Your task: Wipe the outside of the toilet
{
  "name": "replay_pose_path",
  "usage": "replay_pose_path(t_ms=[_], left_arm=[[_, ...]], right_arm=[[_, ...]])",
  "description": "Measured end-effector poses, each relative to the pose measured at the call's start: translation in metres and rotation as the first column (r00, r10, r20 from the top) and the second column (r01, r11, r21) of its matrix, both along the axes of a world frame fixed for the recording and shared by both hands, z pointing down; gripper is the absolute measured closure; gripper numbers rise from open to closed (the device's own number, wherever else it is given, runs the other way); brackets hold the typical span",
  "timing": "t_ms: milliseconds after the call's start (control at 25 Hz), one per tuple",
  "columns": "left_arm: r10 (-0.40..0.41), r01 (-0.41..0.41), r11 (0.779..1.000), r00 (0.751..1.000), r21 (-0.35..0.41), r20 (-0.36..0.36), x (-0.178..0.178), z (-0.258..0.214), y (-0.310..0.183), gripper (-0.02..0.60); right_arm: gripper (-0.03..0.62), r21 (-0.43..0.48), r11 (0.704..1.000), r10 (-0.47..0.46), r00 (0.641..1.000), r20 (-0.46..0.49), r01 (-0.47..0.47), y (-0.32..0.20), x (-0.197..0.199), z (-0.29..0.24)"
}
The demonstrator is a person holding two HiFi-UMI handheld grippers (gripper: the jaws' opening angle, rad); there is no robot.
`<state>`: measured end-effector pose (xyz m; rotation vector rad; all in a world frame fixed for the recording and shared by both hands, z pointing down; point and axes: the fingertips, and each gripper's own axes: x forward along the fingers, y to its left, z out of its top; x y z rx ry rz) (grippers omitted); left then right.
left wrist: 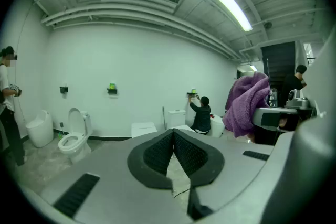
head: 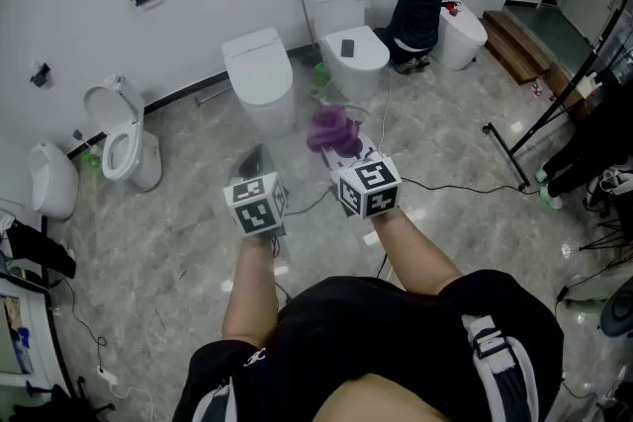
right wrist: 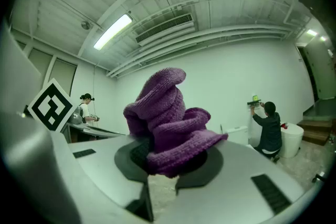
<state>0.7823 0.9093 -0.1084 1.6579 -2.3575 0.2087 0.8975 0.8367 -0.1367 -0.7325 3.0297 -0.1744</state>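
Several toilets stand along the white wall. The landmark is the closed-lid toilet (head: pixel 259 74), the nearest one ahead of both grippers and well apart from them; nothing touches it yet. Left of it is an open-lid toilet (head: pixel 124 141). Right of it is a toilet with a tank (head: pixel 348 40), then a crouching person (head: pixel 415 5) busy at the wall. A cable (head: pixel 465 190) trails over the floor on the landmark's near-right side. Risks, as I judge them: the cloth is bunched high with only a small fold pinched, so a firm drag across porcelain could pull it free. The wad also blocks much of the right gripper's camera, so contact may be misjudged. The floor cable could snag a foot on the approach. Which toilet is meant is uncertain. Left gripper (left wrist: pixel 173 136), near-left of the landmark: pads pressed together, nothing between them. Right gripper (right wrist: pixel 167 162), near-right of the landmark: jaws clamped on a purple cloth (right wrist: pixel 165 118), which stands up from the pads in a loose wad.
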Motion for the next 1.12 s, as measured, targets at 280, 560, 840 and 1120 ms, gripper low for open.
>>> replay_pose_path(t_ms=[280, 560, 840, 1120], left_arm=[[-0.008, 0.008, 1.000, 1.000, -0.015, 0.011, 0.006, 0.000, -0.013, 0.574], [-0.032, 0.033, 0.999, 0.999, -0.015, 0.016, 0.016, 0.003, -0.028, 0.574], [-0.074, 0.074, 0.997, 0.997, 0.003, 0.014, 0.024, 0.000, -0.053, 0.574], [-0.077, 0.077, 0.997, 0.997, -0.013, -0.005, 0.020, 0.017, -0.074, 0.574]], right_arm=[[0.516, 0.023, 0.999, -0.046, 0.996, 0.071, 0.045, -0.012, 0.005, -0.007], [0.514, 0.003, 0.998, -0.055, 0.997, 0.051, 0.055, -0.032, 0.014, -0.001], [0.514, 0.030, 0.996, -0.086, 0.995, 0.050, 0.085, -0.067, 0.023, 0.001], [0.513, -0.002, 0.994, -0.113, 0.992, 0.053, 0.113, -0.096, 0.010, 0.015]])
